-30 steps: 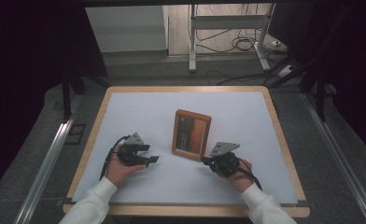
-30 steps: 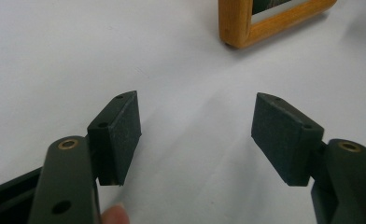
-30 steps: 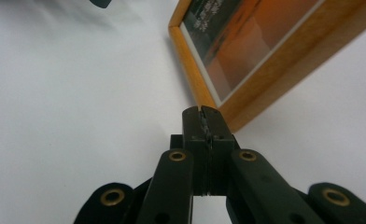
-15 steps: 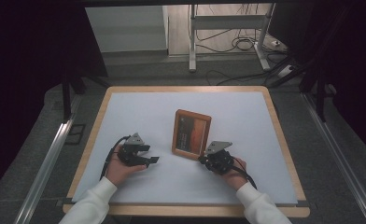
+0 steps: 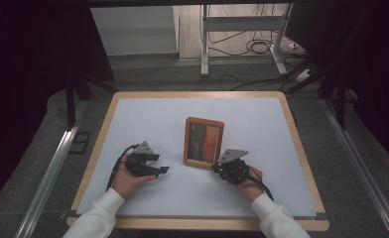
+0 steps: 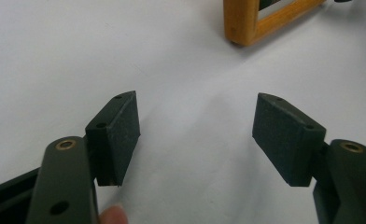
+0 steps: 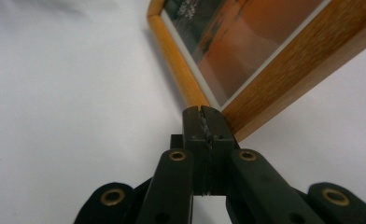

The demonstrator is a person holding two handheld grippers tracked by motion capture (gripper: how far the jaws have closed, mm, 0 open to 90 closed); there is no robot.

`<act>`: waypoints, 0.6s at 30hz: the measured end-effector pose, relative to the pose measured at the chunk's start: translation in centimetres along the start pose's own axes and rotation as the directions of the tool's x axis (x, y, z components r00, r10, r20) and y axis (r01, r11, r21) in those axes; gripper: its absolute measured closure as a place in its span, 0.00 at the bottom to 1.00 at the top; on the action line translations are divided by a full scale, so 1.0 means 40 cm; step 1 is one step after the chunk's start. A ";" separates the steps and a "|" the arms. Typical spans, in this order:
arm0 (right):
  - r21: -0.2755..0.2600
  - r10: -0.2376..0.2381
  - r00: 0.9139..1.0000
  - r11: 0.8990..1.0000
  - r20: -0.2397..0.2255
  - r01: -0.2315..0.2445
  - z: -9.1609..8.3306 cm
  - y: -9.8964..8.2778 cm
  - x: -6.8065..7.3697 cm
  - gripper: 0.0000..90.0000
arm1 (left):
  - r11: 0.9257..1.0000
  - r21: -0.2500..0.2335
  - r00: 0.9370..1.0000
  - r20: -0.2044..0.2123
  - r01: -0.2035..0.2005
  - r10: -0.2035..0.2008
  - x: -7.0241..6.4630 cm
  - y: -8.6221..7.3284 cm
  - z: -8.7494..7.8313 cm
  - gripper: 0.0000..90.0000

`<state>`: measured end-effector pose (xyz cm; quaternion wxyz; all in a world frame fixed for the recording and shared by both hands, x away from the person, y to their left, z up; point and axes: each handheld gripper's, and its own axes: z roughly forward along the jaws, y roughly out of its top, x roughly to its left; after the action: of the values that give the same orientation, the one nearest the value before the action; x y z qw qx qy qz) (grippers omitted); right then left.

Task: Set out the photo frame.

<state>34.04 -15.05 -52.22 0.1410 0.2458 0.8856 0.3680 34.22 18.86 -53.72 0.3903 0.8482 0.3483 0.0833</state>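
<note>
Wooden picture frame [image 5: 204, 143] lies flat mid-table, long axis running away from the person. R gripper [image 5: 216, 168], jaws clenched on nothing, tips at frame's near-right corner. L gripper [image 5: 163, 170], jaws apart, empty, sits farther off to frame's left.

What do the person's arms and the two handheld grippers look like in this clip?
Both forearms wear white long sleeves. Each hand carries a black gripper: the left gripper and right gripper each have a grey three-cornered plate on top and a black cable trailing back. Close up, the jaws are matt black bars with brass-coloured rivets and flat, rough-textured black pads.
</note>
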 end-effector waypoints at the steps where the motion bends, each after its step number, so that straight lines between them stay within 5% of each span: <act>1: -0.002 0.004 1.000 1.000 0.002 -0.004 -0.001 -0.001 -0.003 1.00 | 1.000 0.002 1.000 0.000 0.000 0.000 0.001 0.000 0.000 0.35; 18: -0.001 0.022 0.999 1.000 0.038 -0.022 -0.006 -0.010 -0.025 1.00 | 1.000 0.004 1.000 0.000 0.002 -0.002 0.002 -0.001 0.000 0.35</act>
<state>34.64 -15.98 -52.27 0.1536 0.2625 0.8798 0.3653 34.28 18.92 -53.76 0.3888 0.8486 0.3493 0.0820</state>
